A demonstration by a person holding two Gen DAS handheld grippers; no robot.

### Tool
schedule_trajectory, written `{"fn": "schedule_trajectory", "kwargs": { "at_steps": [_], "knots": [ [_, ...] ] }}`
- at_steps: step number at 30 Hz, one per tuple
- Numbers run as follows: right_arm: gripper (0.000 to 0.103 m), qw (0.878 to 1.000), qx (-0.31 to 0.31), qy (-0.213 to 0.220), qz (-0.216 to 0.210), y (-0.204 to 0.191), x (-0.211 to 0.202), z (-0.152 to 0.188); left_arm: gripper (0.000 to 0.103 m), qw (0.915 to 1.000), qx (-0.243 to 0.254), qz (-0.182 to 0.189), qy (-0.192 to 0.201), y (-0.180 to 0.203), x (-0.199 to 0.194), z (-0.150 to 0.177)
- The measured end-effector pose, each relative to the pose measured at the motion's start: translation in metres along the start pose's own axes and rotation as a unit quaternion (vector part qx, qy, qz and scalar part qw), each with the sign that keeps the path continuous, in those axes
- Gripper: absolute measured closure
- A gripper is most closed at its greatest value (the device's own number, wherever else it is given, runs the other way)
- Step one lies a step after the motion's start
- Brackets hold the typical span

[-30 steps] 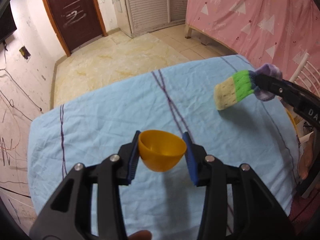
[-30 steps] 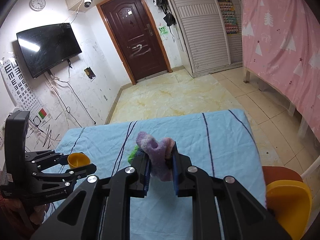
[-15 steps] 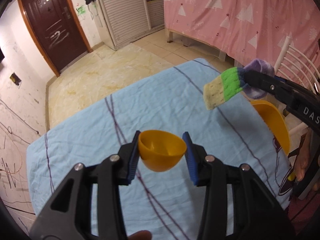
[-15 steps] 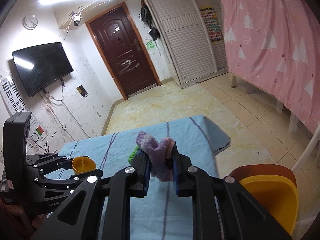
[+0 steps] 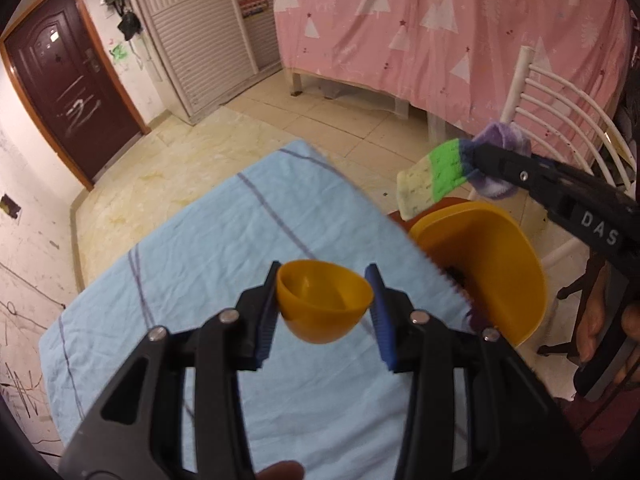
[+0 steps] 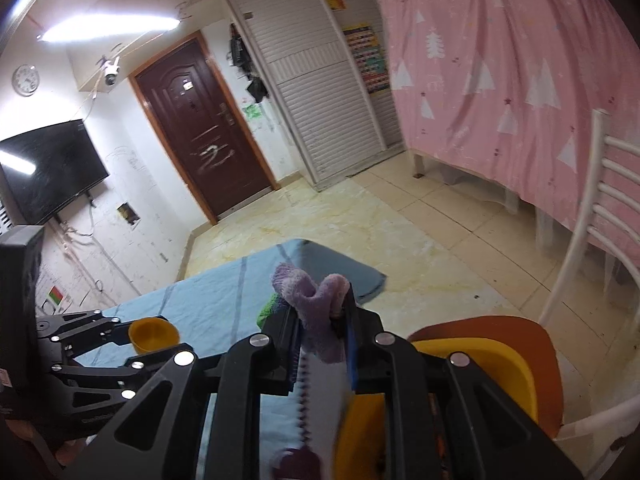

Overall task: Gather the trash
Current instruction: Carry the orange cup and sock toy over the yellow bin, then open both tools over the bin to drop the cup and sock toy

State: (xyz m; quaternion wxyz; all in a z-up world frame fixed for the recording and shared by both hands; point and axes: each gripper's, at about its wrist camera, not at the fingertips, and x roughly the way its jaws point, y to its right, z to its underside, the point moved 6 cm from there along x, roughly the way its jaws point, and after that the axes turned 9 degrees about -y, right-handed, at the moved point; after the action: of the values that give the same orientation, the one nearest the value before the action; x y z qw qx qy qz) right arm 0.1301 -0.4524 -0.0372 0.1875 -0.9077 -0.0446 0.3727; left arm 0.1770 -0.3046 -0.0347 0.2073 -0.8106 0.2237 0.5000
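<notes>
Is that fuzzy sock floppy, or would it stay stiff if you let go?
Probably floppy: the sock droops past the right gripper, its free end hanging. It looks light and soft, bunching where pinched. Likely it would drop limp, not roll.

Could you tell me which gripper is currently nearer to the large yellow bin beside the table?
Right. The right gripper, shut on a sock, hangs just above the yellow bin's far rim; the left gripper, holding a small yellow cup, is over the blue tablecloth beside it.
</notes>
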Motion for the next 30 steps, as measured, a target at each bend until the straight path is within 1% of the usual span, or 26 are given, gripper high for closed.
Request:
{"fn": "schedule_trajectory", "kwargs": {
  "at_steps": [2,7,11,15,16,18,20,22,26,28,29,30],
  "knots": [
    [0.092,1.0,0.013,0.003,0.014,0.019,-0.006,0.004,0.063,0.9999,0.008,0.009,0.002,0.014,0.001,-0.006],
    [0.092,0.998,0.046,0.004,0.035,0.059,-0.016,0.015,0.063,0.9986,0.025,0.046,-0.001,0.058,0.008,-0.021],
    [0.092,0.997,0.067,0.001,0.043,0.084,-0.021,0.024,0.063,0.9973,0.043,0.06,-0.005,0.088,0.015,-0.028],
    [0.091,0.996,0.085,-0.006,0.04,0.098,-0.022,0.03,0.063,0.9955,0.054,0.076,-0.012,0.114,0.021,-0.033],
    [0.091,0.995,0.088,-0.007,0.04,0.1,-0.023,0.032,0.063,0.9953,0.053,0.079,-0.015,0.116,0.022,-0.033],
    [0.088,0.995,0.094,-0.01,0.039,0.106,-0.024,0.035,0.058,0.9948,0.05,0.086,-0.022,0.122,0.025,-0.036],
    [0.086,0.995,0.095,-0.012,0.038,0.108,-0.025,0.037,0.048,0.9948,0.049,0.086,-0.024,0.126,0.026,-0.037],
    [0.083,0.995,0.095,-0.012,0.035,0.107,-0.024,0.037,0.044,0.9948,0.048,0.086,-0.023,0.125,0.026,-0.037],
    [0.078,0.995,0.091,-0.015,0.03,0.102,-0.024,0.038,0.044,0.9955,0.045,0.081,-0.02,0.122,0.022,-0.033],
    [0.075,0.996,0.088,-0.016,0.029,0.099,-0.023,0.037,0.042,0.9959,0.039,0.08,-0.016,0.117,0.018,-0.031],
    [0.07,0.996,0.086,-0.016,0.029,0.098,-0.023,0.037,0.037,0.996,0.035,0.081,-0.013,0.114,0.015,-0.03],
    [0.064,0.996,0.085,-0.015,0.029,0.096,-0.023,0.037,0.035,0.9961,0.032,0.082,-0.009,0.11,0.013,-0.029]
  ]
}}
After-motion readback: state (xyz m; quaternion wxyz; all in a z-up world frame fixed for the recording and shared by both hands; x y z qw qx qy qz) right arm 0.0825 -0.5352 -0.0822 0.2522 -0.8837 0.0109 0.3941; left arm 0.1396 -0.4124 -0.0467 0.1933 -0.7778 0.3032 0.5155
